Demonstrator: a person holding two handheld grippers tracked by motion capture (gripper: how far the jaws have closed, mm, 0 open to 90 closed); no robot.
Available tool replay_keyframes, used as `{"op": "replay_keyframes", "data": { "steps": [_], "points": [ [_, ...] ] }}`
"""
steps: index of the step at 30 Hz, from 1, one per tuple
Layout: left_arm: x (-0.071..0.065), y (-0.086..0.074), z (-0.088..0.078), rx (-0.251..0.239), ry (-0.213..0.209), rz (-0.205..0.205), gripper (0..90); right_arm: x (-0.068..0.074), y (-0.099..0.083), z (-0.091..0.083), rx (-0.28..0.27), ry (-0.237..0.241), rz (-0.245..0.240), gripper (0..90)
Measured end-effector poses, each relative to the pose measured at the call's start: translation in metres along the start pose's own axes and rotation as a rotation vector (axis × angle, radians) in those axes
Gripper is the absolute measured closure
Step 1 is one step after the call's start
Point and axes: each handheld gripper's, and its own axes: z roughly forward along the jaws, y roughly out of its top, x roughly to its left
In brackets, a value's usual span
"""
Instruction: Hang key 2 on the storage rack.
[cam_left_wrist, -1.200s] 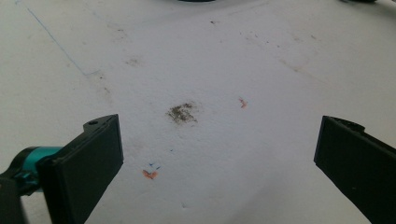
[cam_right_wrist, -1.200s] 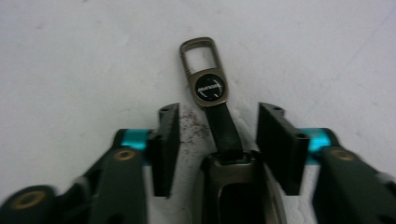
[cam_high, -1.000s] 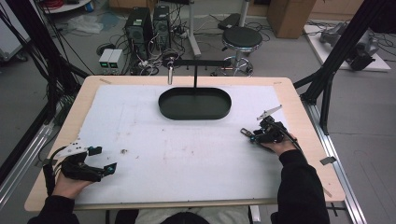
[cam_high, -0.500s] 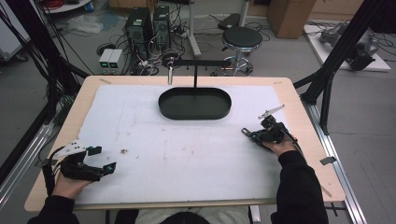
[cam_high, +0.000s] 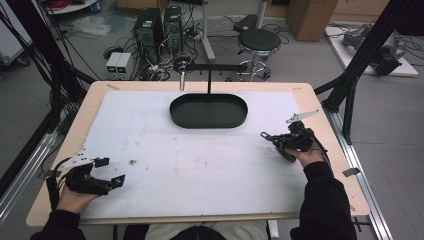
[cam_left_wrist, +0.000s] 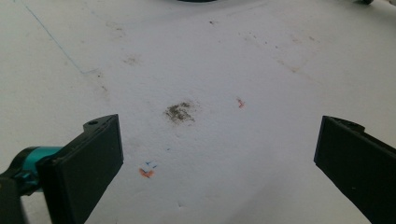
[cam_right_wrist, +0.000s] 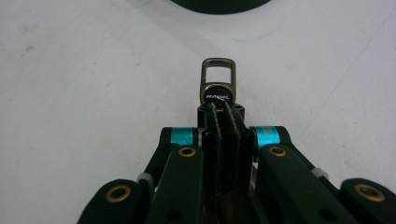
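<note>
sleeves: black, long (cam_high: 324, 200)
left gripper (cam_high: 111, 172): black, teal joints, grey plate
right gripper (cam_right_wrist: 223, 108): black links, brass rivets, teal bushings

black tray (cam_high: 208, 111), dark metal key ring (cam_right_wrist: 218, 84)

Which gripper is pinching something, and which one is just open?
The right gripper is the one pinching: its jaws are shut on a small metal clip that sticks out past them. The left gripper stands wide open with nothing between its jaws.
</note>
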Motion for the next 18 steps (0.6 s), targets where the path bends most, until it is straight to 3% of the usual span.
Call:
{"op": "replay_keyframes", "data": {
  "steps": [6,10,18],
  "points": [
    [0.0,0.0,0.0,-0.001,0.001,-0.005,1.8,0.01,0.016,-0.016,-0.051,0.001,-0.036,86.2],
    [-0.001,-0.001,0.0,0.0,-0.002,-0.002,1.7,0.014,0.029,-0.022,-0.057,-0.015,-0.053,86.2],
    [-0.001,-0.001,0.0,0.0,0.001,-0.003,1.7,0.016,0.055,-0.018,-0.13,0.009,-0.014,86.0]
  ]
}}
